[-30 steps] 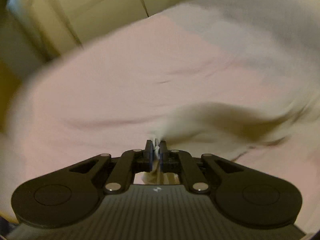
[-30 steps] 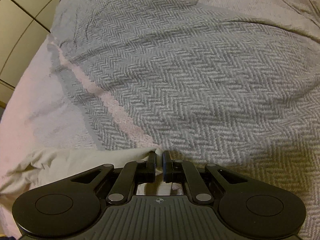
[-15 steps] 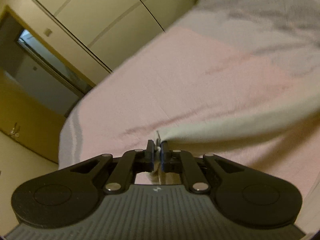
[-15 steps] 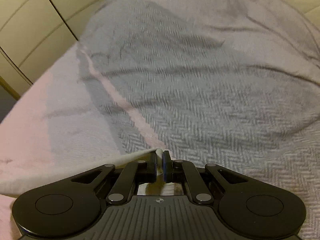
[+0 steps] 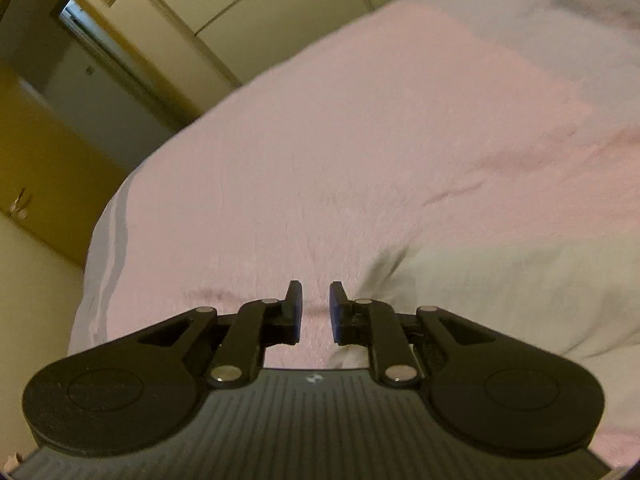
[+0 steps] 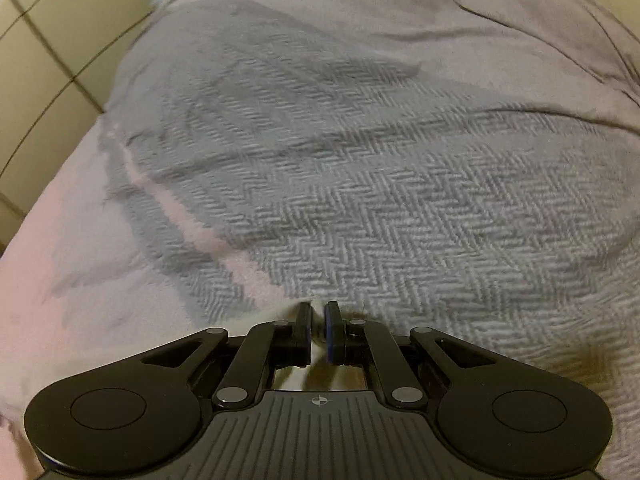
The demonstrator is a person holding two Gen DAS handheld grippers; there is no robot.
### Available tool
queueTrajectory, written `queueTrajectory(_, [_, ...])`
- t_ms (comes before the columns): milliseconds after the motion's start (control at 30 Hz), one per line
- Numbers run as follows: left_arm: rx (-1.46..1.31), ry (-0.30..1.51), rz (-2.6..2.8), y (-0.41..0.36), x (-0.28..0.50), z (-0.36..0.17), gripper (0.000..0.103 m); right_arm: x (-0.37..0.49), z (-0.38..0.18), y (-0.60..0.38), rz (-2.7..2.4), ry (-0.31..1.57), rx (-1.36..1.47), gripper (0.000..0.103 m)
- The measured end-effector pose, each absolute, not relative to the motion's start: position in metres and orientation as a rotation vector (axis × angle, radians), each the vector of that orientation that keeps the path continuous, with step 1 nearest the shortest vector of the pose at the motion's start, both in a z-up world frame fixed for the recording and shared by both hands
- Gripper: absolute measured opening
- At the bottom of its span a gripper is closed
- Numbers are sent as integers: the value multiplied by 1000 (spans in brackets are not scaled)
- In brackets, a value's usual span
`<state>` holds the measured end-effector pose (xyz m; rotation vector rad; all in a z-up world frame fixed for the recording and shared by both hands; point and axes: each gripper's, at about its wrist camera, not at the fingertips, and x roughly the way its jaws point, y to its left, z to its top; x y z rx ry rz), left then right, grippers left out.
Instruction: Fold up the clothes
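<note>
A cream garment (image 5: 500, 300) lies on the pink bedsheet (image 5: 320, 160), just right of my left gripper (image 5: 315, 292). That gripper's jaws are opening; only bare sheet shows between its blue pads, and the cloth's edge passes under its right finger. In the right wrist view, my right gripper (image 6: 316, 308) is shut on a fold of the same cream garment (image 6: 286, 309), which pokes up between the pads and trails off to the lower left. It hovers low over the bed where the sheet meets a grey blanket.
A grey herringbone blanket (image 6: 400, 200) covers the bed ahead of the right gripper. The bed's edge (image 5: 104, 260) drops off at the left. Beyond it stand pale wardrobe doors (image 5: 260, 20) and a dark doorway (image 5: 80, 60).
The left gripper's jaws have parted and let go of the cream garment, which now lies to its right on the sheet. The right gripper keeps its hold and has shifted slightly.
</note>
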<state>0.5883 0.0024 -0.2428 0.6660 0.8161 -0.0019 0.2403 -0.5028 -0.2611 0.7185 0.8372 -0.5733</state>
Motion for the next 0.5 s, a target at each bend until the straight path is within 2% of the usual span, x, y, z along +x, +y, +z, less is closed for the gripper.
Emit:
queueTrajectory(33, [670, 825, 8, 6, 588, -249, 26, 242, -262, -505, -573, 848, 728, 8])
queueTrajectory(67, [673, 834, 18, 10, 588, -254, 37, 240, -261, -505, -575, 847, 728, 22])
queueTrajectory(100, [665, 839, 25, 17, 586, -256, 38, 236, -259, -506, -579, 843, 727, 35])
queueTrajectory(133, [657, 845, 31, 24, 584, -257, 38, 232, -257, -506, -583, 840, 725, 39])
queueTrajectory(400, [74, 1001, 127, 149, 547, -257, 36, 209, -239, -464, -493, 898, 705, 41])
queueTrajectory(500, [52, 1011, 57, 153, 543, -268, 36, 210, -242, -440, -462, 933, 660, 41])
